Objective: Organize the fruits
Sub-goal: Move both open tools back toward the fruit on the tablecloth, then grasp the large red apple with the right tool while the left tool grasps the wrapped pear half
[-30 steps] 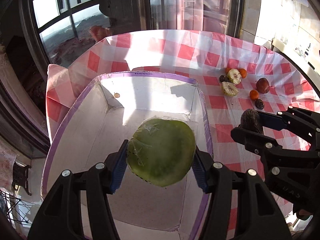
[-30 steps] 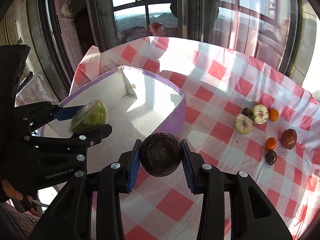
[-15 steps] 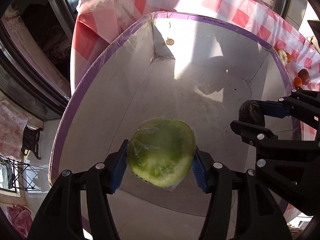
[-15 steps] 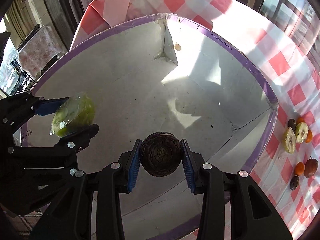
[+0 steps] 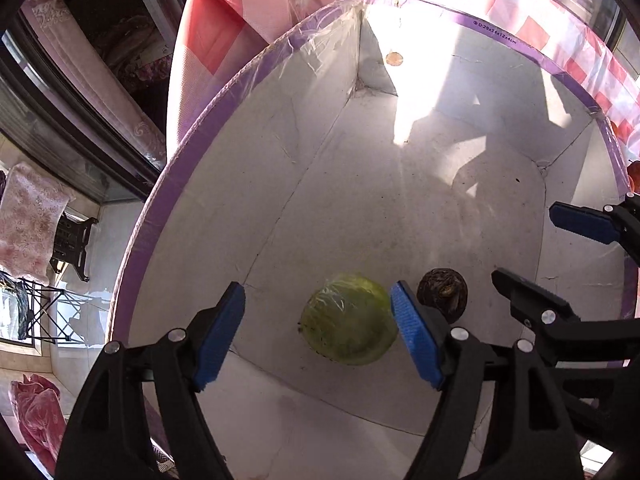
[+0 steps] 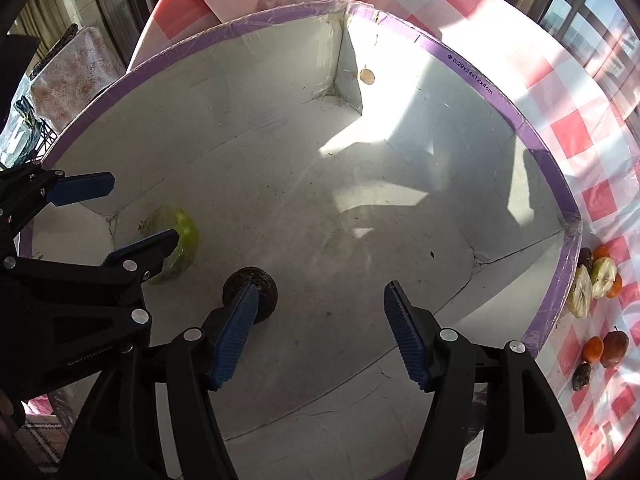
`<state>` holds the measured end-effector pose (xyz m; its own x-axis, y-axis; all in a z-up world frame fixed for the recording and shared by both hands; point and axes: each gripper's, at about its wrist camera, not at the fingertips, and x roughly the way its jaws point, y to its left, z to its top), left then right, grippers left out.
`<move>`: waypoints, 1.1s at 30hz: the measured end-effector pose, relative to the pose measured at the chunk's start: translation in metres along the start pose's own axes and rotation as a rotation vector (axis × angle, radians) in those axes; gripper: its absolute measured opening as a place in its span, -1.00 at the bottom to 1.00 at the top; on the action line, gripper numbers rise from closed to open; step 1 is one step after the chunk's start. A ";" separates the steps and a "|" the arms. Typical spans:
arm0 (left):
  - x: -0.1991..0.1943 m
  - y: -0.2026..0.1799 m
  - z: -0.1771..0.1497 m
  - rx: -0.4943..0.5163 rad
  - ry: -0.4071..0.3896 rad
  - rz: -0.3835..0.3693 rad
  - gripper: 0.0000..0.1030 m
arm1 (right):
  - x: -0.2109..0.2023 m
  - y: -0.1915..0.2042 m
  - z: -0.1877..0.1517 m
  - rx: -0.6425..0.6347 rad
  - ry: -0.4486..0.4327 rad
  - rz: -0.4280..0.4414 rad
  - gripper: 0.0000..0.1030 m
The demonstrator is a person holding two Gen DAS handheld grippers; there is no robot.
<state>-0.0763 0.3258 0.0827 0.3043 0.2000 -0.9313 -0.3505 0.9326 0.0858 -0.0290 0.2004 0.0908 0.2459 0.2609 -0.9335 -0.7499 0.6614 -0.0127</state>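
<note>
Left gripper [image 5: 318, 334] and right gripper [image 6: 322, 330], fingers wide, over white purple-rimmed cardboard box [image 6: 536, 152]; plastic-wrapped green fruit [image 5: 348, 320] and dark round fruit [image 6: 250, 290], both partly hidden by pads, on its floor; red-checked tablecloth [image 6: 568, 136].

One white box [image 6: 536, 148] with a purple rim was present. It contained two fruits: one plastic-wrapped green fruit [image 5: 349, 325] and one dark brown round fruit [image 5: 442, 294]. On the checked tablecloth [image 6: 568, 92] beside the box: two cut pale fruit halves [image 6: 581, 292], three small orange fruits [image 6: 593, 349], one reddish-brown fruit [image 6: 615, 347], two small dark fruits [image 6: 581, 376]. Two grippers were counted: left gripper [image 5: 316, 336], right gripper [image 6: 320, 330].
</note>
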 end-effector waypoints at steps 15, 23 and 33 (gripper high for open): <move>-0.123 -0.075 -0.009 0.177 -0.590 -0.123 0.96 | -0.155 -0.086 -0.089 0.300 -0.474 -0.191 0.68; -0.129 -0.227 0.019 0.364 -0.543 -0.307 0.96 | -0.152 -0.219 -0.191 0.679 -0.324 -0.606 0.68; -0.018 -0.361 0.023 0.364 -0.219 -0.317 0.96 | -0.058 -0.364 -0.279 0.971 -0.152 -0.353 0.68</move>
<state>0.0651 -0.0075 0.0762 0.5369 -0.0866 -0.8392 0.1069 0.9937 -0.0342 0.0579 -0.2515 0.0492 0.4800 -0.0158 -0.8771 0.1794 0.9805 0.0806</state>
